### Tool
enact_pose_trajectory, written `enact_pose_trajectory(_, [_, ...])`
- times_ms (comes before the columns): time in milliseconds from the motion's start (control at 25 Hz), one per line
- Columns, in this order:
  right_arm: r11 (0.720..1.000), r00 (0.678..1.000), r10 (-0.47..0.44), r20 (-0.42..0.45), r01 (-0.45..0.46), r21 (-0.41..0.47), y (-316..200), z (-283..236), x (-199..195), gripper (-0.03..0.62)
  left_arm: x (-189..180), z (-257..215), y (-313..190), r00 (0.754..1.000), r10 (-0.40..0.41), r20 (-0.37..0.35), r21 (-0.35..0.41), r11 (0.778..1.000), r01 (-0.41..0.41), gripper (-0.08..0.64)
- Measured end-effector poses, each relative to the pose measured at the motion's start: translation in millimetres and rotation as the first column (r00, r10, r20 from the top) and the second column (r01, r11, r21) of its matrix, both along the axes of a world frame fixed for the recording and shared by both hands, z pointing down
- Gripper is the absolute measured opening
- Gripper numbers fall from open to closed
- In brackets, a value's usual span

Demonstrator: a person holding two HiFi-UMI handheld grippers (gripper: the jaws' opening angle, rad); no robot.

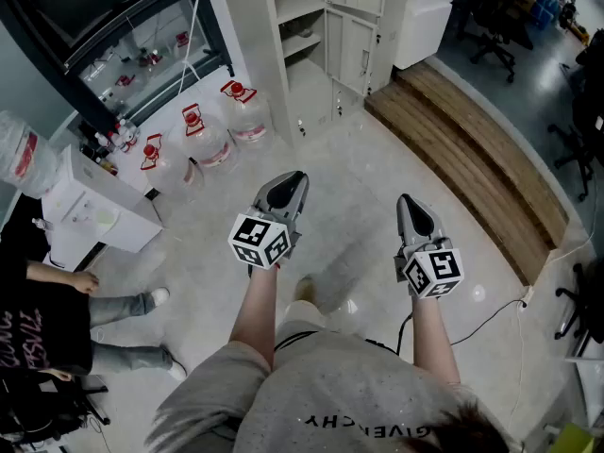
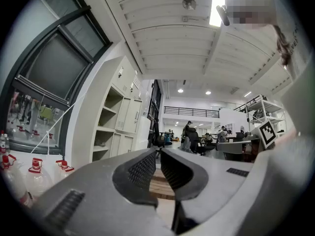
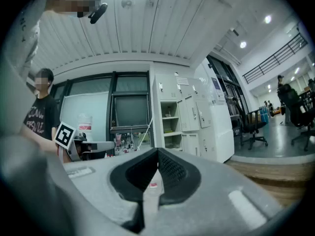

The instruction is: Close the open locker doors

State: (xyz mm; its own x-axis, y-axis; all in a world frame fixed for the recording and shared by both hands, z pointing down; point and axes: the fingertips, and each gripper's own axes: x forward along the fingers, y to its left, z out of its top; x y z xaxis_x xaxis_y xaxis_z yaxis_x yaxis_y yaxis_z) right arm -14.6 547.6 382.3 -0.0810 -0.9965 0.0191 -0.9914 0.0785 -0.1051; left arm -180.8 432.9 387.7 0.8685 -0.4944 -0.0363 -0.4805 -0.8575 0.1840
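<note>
The white locker unit (image 1: 351, 26) stands at the far side of the floor. Its left column shows open shelves (image 1: 298, 12) with no door across them. The same shelves appear in the left gripper view (image 2: 109, 127) and in the right gripper view (image 3: 170, 121), beside closed doors (image 3: 189, 114). I hold both grippers out level in front of me, well short of the lockers. My left gripper (image 1: 300, 175) (image 2: 158, 154) has a narrow gap between its jaws with nothing in it. The tips of my right gripper (image 1: 408, 199) (image 3: 157, 152) meet, holding nothing.
Several large water bottles with red caps (image 1: 203, 135) stand on the floor left of the lockers. A low wooden platform (image 1: 472, 159) runs along the right. A person (image 1: 57, 319) sits at the lower left by a white box (image 1: 94, 215). Office chairs (image 1: 495, 26) are beyond.
</note>
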Motion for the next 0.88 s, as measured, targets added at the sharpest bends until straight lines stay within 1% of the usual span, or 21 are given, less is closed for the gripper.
enact_pose_trajectory(240, [0.999, 1.0, 0.031, -0.004, -0.031, -0.019, -71.5, 13.8, -5.4, -0.005, -0.5, 9.7, -71.4, 0.999, 0.038, 0.0, -0.014, 0.999, -0.038, 0.029])
enact_pose_trajectory(440, [0.997, 0.997, 0.072, 0.007, -0.072, -0.033, -118.9, 21.1, -15.2, -0.005, -1.3, 14.3, -119.8, 0.996, 0.094, 0.01, -0.035, 0.995, -0.093, 0.029])
enact_pose_trajectory(640, [0.993, 0.994, 0.113, 0.008, -0.112, -0.027, -155.5, 28.0, -23.5, -0.005, -6.5, 19.3, -161.0, 0.991, 0.134, 0.026, -0.027, 0.991, -0.133, 0.029])
enact_pose_trajectory(880, [0.991, 0.991, 0.133, 0.028, -0.132, -0.032, -186.7, 30.1, -25.8, -0.005, -12.6, 22.0, -195.1, 0.991, 0.136, 0.011, -0.032, 0.99, -0.136, 0.029])
